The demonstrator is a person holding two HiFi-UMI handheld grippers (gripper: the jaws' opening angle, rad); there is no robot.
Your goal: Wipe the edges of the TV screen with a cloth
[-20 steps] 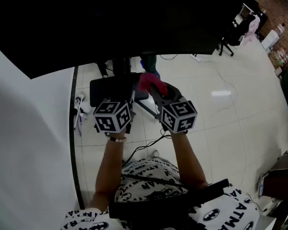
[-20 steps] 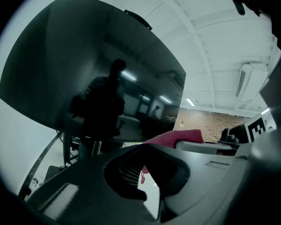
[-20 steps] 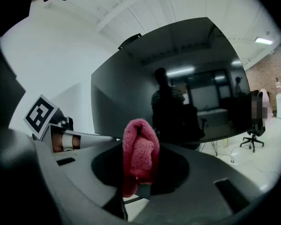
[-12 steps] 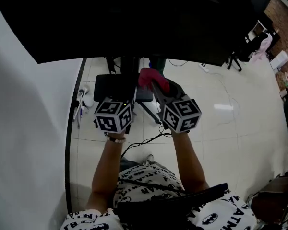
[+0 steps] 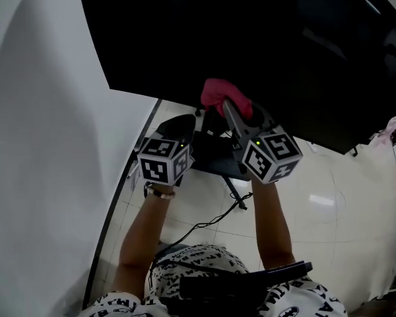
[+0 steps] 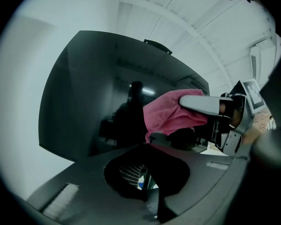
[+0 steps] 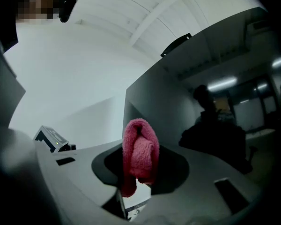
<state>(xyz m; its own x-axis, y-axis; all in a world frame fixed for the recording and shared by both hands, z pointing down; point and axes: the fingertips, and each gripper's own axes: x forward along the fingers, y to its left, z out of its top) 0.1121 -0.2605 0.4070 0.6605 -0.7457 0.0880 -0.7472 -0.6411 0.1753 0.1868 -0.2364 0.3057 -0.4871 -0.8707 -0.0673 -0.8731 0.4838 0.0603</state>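
The black TV screen (image 5: 251, 38) fills the top of the head view, its lower left corner near the white wall. My right gripper (image 5: 228, 107) is shut on a pink cloth (image 5: 223, 96), which sits at the screen's bottom edge. In the right gripper view the cloth (image 7: 139, 153) bulges out between the jaws, with the TV screen (image 7: 215, 88) just beyond. My left gripper (image 5: 188, 127) hangs a little lower and to the left, shut with nothing in it. From the left gripper view I see the cloth (image 6: 171, 114) in front of the dark TV screen (image 6: 93, 107).
A white wall (image 5: 46, 144) runs down the left side. The black TV stand base (image 5: 211, 156) lies under the grippers on the tiled floor (image 5: 330, 197). A cable (image 5: 204, 223) trails over the tiles near the person's arms.
Both grippers have risen toward the screen. The pink cloth, below the TV's bottom edge before, now sits at that edge. The head camera has tilted, so the screen looks larger.
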